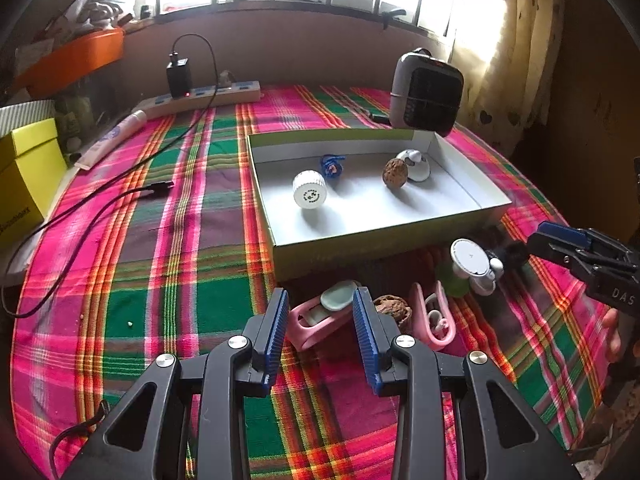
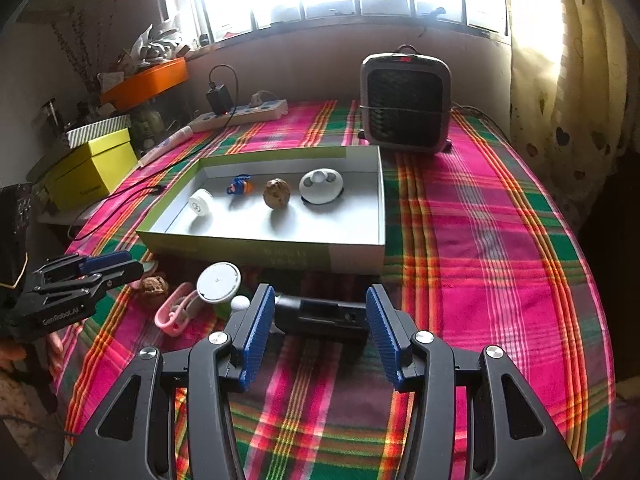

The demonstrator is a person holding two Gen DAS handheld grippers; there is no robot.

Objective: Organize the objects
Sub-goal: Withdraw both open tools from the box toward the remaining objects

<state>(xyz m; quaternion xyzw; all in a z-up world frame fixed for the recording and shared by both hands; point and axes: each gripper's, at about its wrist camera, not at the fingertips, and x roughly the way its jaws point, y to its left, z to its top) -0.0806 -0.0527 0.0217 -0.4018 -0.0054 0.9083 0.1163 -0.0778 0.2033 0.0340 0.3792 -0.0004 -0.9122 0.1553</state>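
Right gripper (image 2: 320, 320): jaws wide, astride black device (image 2: 322, 318), untouched; its long axis crosswise
Left gripper (image 1: 320, 314): narrower, bracketing pink case (image 1: 316, 320); contact unclear
Box (image 2: 260, 250): just beyond

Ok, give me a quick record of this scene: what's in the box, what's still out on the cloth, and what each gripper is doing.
in box: white cap, blue toy, walnut, white dome
still on cloth: pink case, second walnut, pink clip, white disc, black device
left gripper: open, around pink case
right gripper: open, around black device
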